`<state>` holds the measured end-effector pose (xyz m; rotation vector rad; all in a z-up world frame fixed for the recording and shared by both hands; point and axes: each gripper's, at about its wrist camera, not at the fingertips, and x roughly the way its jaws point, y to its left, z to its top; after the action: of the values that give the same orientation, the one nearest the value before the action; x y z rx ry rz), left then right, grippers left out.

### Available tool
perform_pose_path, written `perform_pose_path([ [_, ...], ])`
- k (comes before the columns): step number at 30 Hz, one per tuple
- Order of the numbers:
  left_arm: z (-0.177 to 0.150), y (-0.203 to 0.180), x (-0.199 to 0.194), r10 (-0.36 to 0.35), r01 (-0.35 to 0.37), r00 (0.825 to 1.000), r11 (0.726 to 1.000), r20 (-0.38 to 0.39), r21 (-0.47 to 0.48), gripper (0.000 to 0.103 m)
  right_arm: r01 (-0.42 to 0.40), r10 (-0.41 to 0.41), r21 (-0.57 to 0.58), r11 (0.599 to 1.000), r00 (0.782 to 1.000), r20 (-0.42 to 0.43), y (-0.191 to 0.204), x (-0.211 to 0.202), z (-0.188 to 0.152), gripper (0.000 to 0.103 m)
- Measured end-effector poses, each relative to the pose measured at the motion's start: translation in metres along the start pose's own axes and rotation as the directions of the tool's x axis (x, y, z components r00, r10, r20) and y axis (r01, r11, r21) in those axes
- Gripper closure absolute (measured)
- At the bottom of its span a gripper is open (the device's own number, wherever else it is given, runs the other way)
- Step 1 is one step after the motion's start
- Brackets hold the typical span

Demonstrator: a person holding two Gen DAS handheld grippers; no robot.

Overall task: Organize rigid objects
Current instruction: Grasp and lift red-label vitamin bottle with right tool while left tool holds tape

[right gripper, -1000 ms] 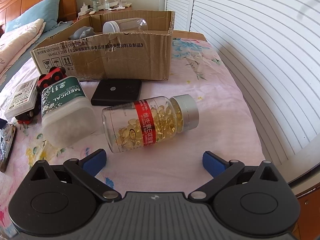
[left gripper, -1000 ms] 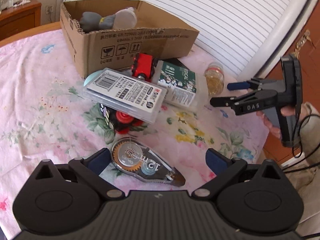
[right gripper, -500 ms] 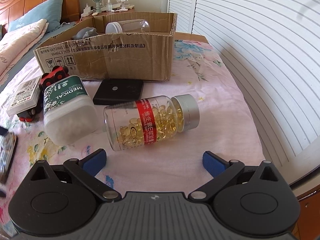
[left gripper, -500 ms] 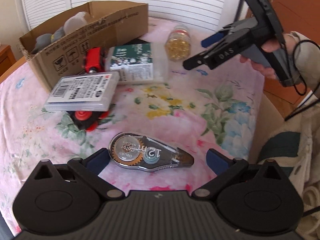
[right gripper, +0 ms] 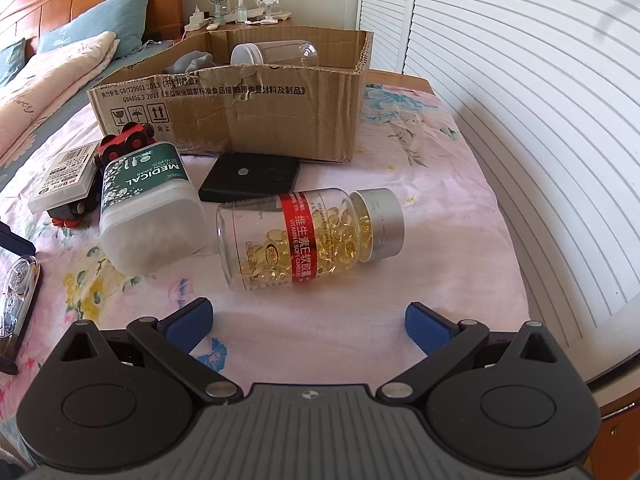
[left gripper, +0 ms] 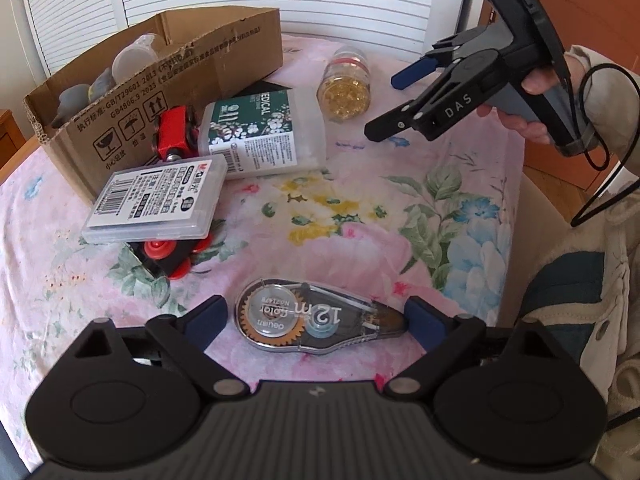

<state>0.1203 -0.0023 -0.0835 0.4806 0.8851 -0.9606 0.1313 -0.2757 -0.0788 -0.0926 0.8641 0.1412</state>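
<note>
**Grippers poised over a cluttered floral desk**

Pink floral cloth covers the desk (left gripper: 400, 208), which stands before white louvred doors, with a bed and a wooden headboard off to one side in the right wrist view.

Nearest the left gripper (left gripper: 316, 320) lies a clear correction tape dispenser (left gripper: 316, 322), flat on the cloth with its long axis across the space between the two blue pads. The jaws have just been closing and now bracket the dispenser at either end; a sliver of cloth shows between each pad and the plastic, so nothing is gripped. This gripper tilts steeply down toward the cloth.

Beyond it a flat clear case with a barcode label (left gripper: 156, 200) rests on top of a black toy car with red wheels (left gripper: 168, 256). A red toy vehicle (left gripper: 176, 136) sits just beside a frosted MEDICAL tub (left gripper: 264, 136) lying on its side. A black square pad (right gripper: 250, 178) lies between the tub and the cardboard box (right gripper: 264, 120), which holds a clear jar and a grey soft object.

The right gripper (right gripper: 308, 324) hovers with its jaws spread wide and empty, angled down at a capsule bottle (right gripper: 312, 236) lying on its side, silver cap pointing right. In the left wrist view a hand (left gripper: 532, 104) holds that gripper by its pistol-style handle, a cable trailing from it.
</note>
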Motion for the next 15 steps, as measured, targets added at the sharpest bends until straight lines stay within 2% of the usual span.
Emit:
perform_pose_path([
  [4,0.0,0.003,-0.001,0.056,-0.056,0.998,0.996,0.001,-0.072,0.014,-0.001,0.001,-0.002,1.0,1.0,0.001,0.0,0.0,0.0,0.0],
  [7,-0.001,0.011,-0.002,0.141,-0.14,0.99,0.97,-0.006,-0.201,0.014,-0.001,0.001,-0.001,1.0,1.0,0.003,0.0,0.0,0.0,0.0],
  [9,-0.005,0.015,-0.004,0.146,-0.14,0.989,0.958,0.004,-0.252,0.014,-0.001,0.001,-0.002,1.0,1.0,0.003,0.0,0.0,0.0,0.0],
  [15,-0.008,0.007,-0.002,0.141,-0.143,0.99,0.972,-0.024,-0.184,0.001,-0.005,0.005,-0.006,1.0,1.0,0.0,0.0,0.001,0.0,0.0],
])
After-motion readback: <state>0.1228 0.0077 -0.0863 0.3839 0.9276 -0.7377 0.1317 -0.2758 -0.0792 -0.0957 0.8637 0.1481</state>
